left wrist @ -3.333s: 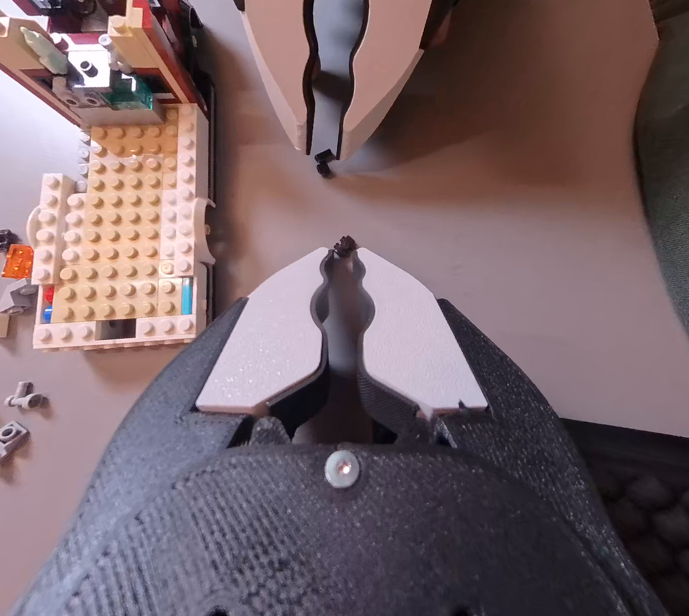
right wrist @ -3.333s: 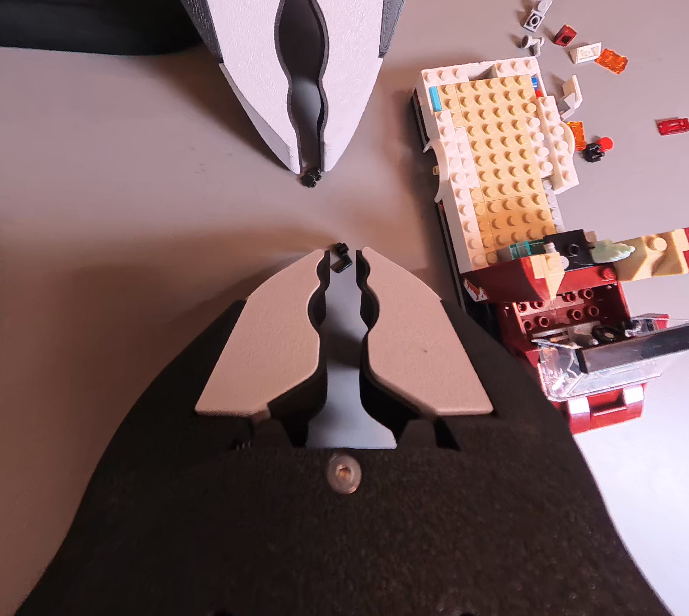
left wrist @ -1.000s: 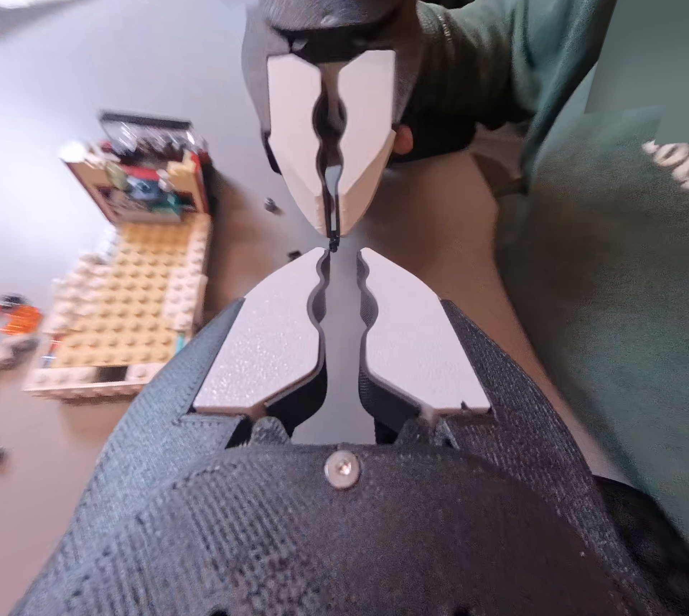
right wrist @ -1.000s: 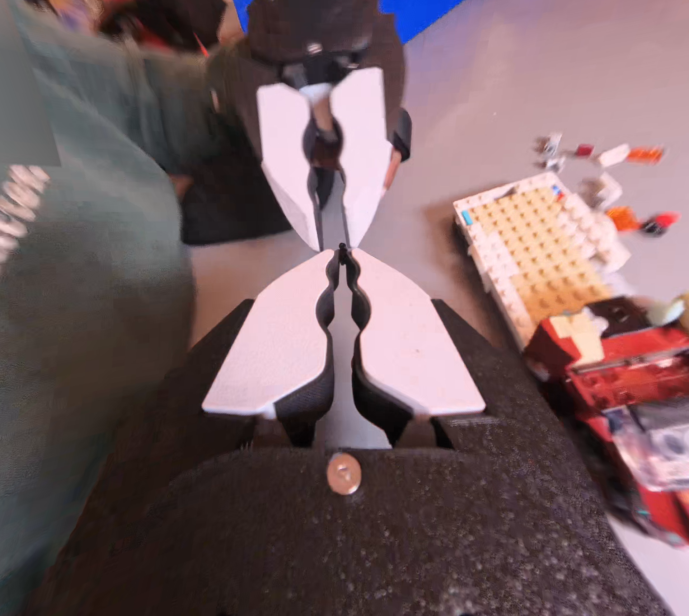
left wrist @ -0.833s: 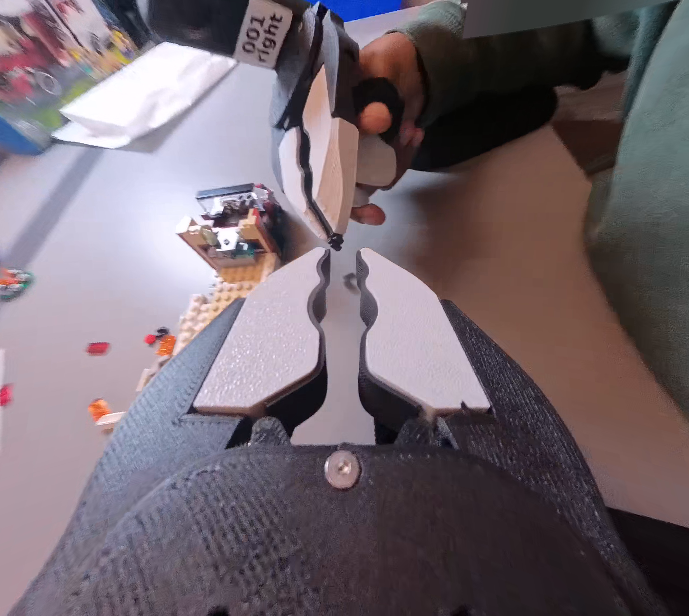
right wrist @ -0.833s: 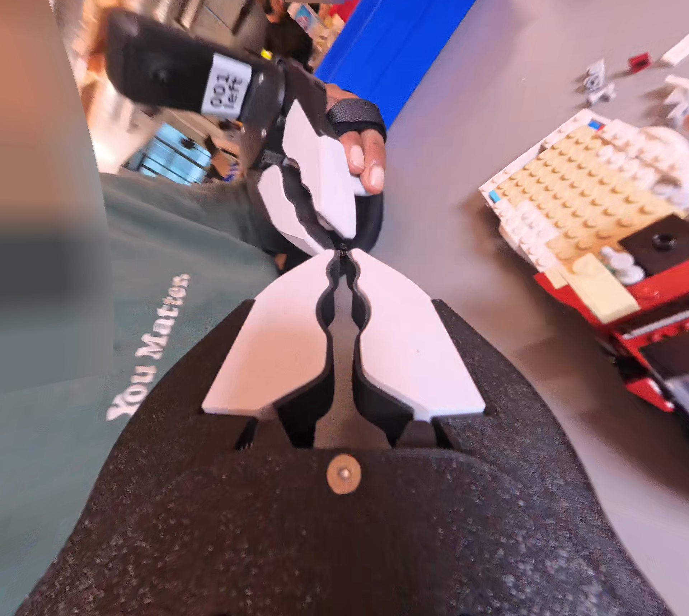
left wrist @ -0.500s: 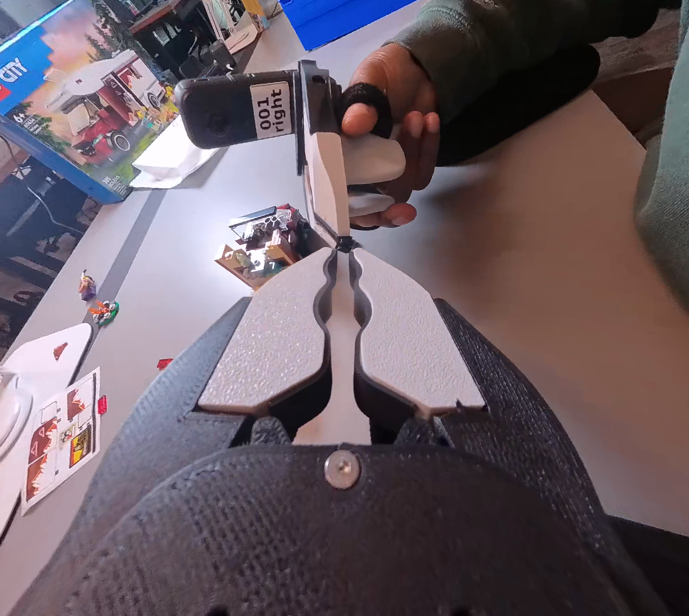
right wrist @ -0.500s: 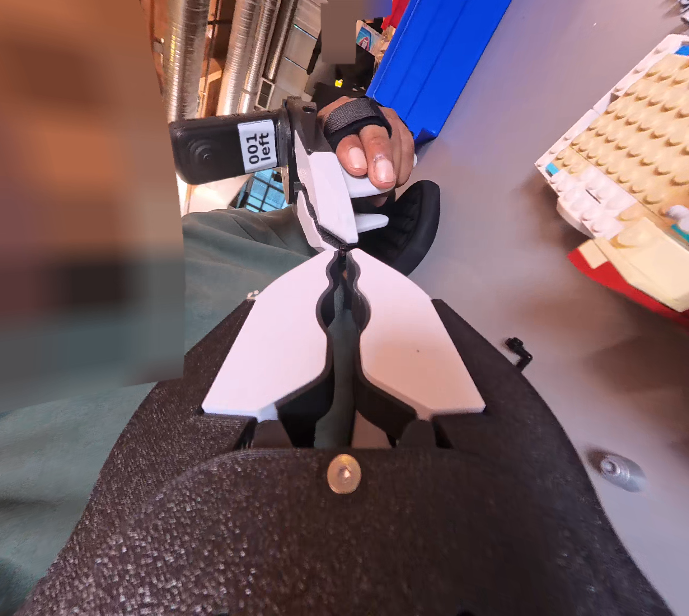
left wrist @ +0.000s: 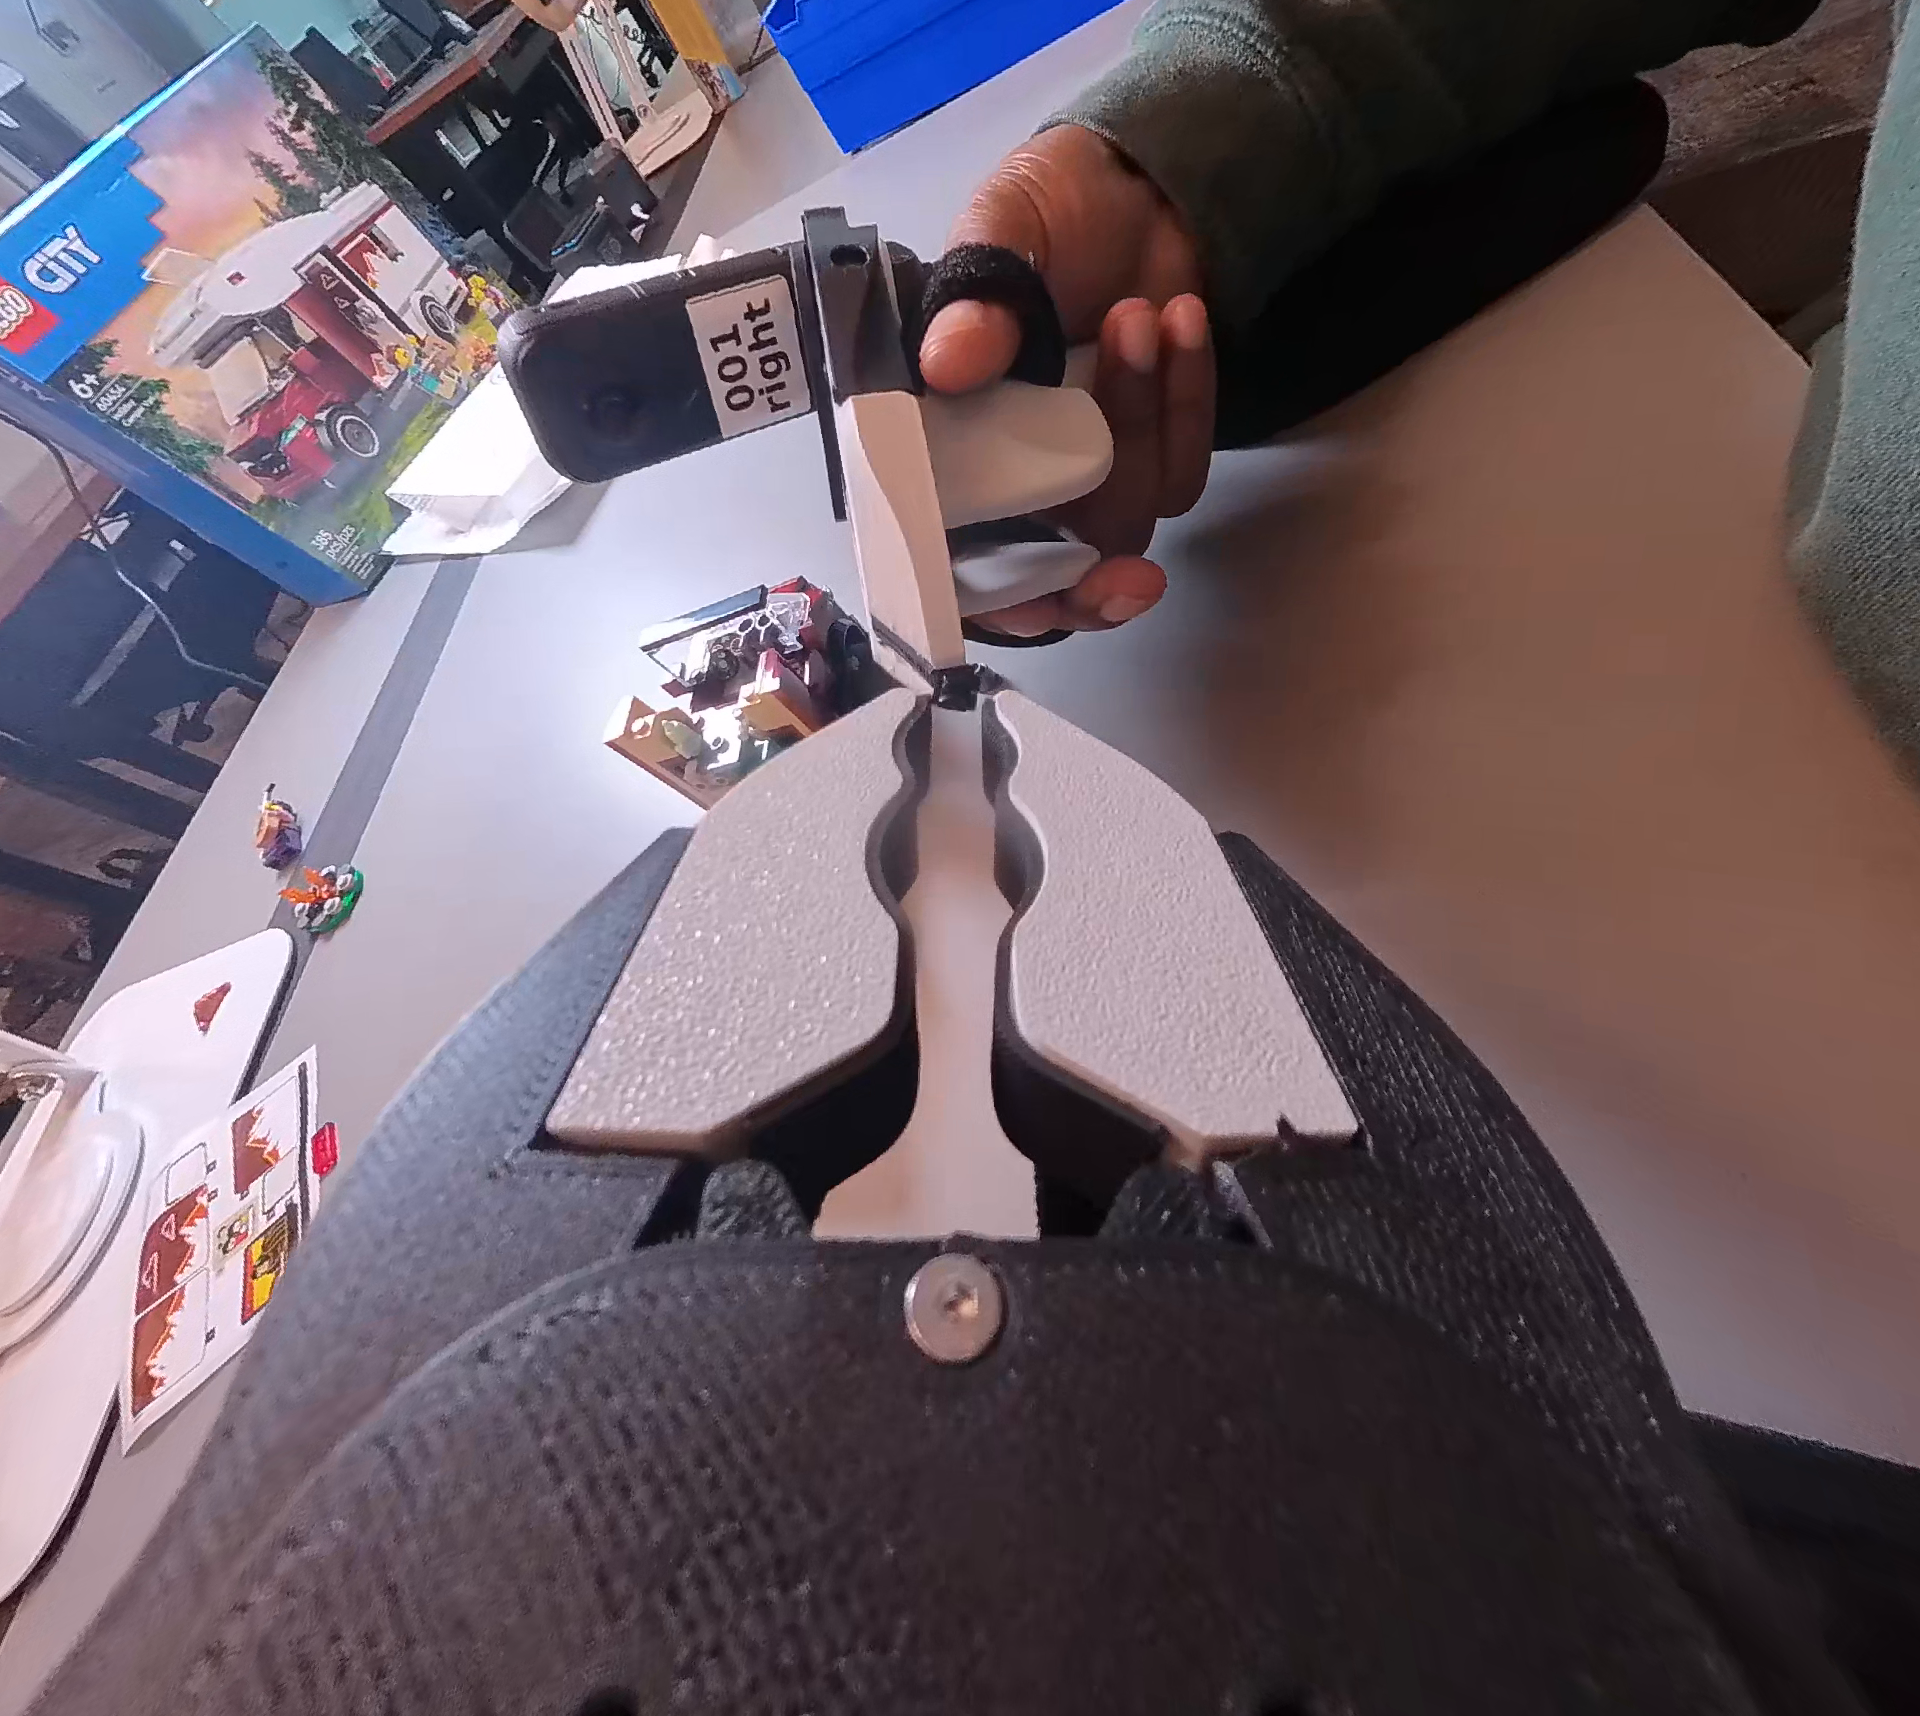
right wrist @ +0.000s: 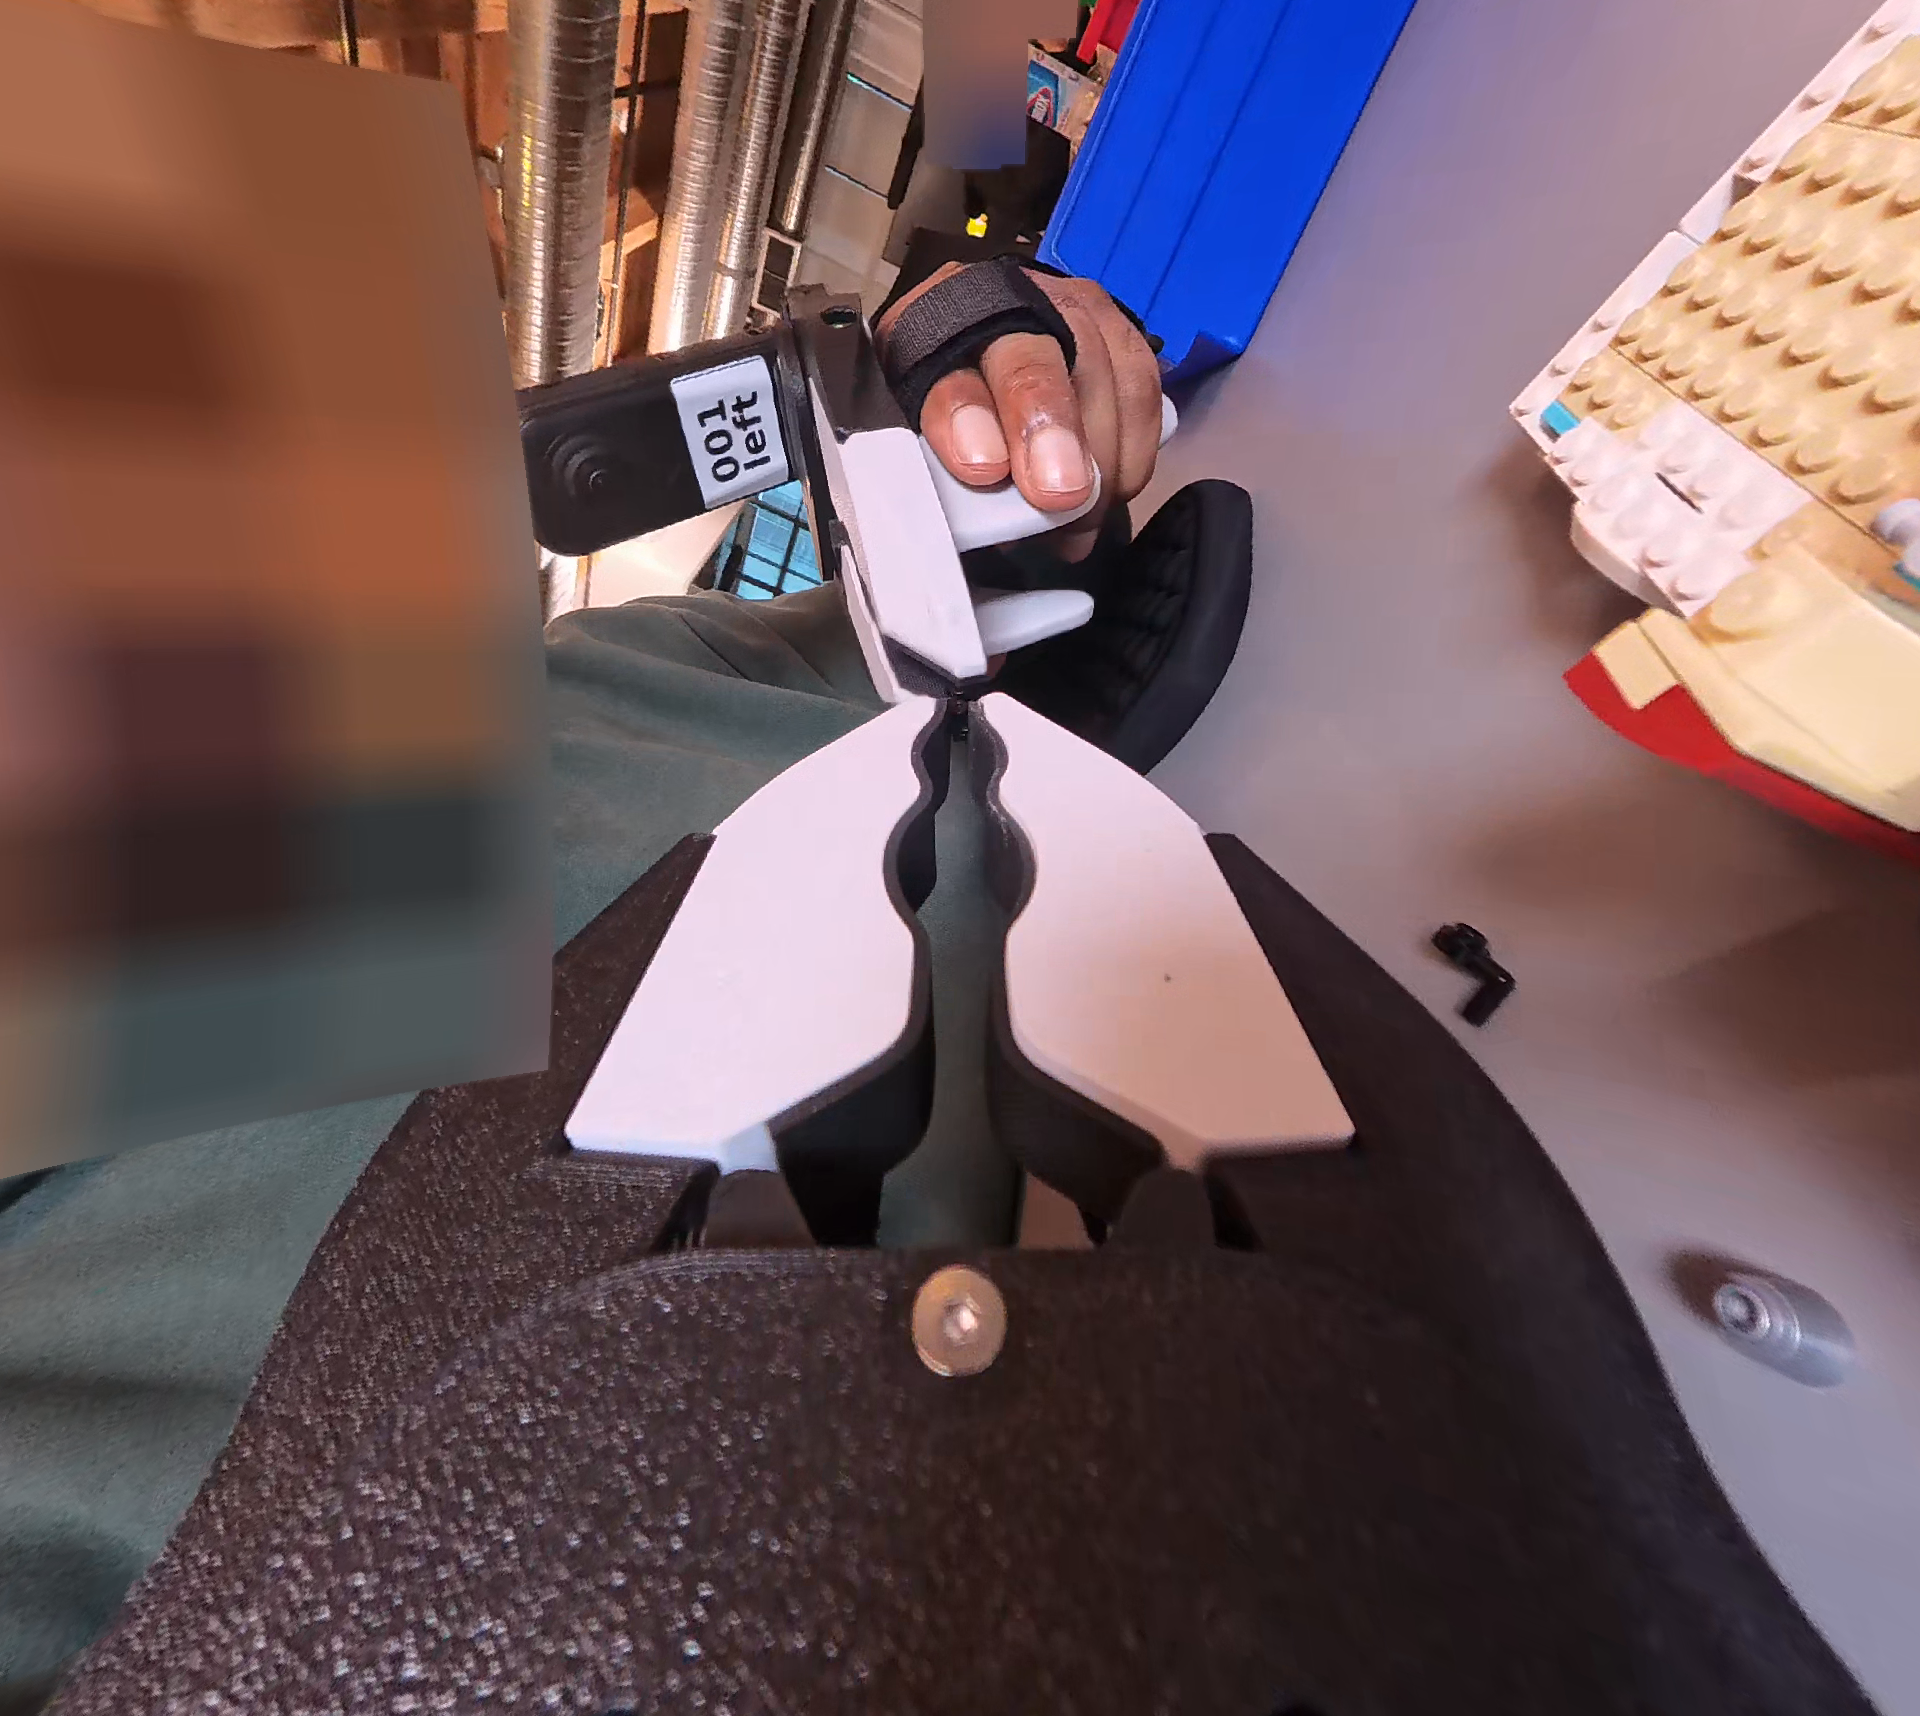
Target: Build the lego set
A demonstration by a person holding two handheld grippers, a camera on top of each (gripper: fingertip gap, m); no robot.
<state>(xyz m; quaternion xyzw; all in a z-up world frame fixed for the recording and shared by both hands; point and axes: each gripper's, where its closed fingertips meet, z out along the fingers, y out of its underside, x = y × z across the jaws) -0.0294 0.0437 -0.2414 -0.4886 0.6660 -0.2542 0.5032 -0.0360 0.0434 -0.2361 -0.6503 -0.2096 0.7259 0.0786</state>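
Above grey table (left wrist: pixel 1455 731), both hand-held grippers pinch tiny black piece (left wrist: pixel 954 687).

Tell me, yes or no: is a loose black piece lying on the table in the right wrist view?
Yes: a small black piece lies alone on the grey table, right of the right gripper.

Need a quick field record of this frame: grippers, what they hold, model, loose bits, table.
left gripper: shut on small black piece
right gripper: shut on a small black part, tip to tip with the left
height: both raised above the grey table
lego model: tan studded deck, white edge, red base, on table
loose black piece: on table beside right gripper
set box: far end of table
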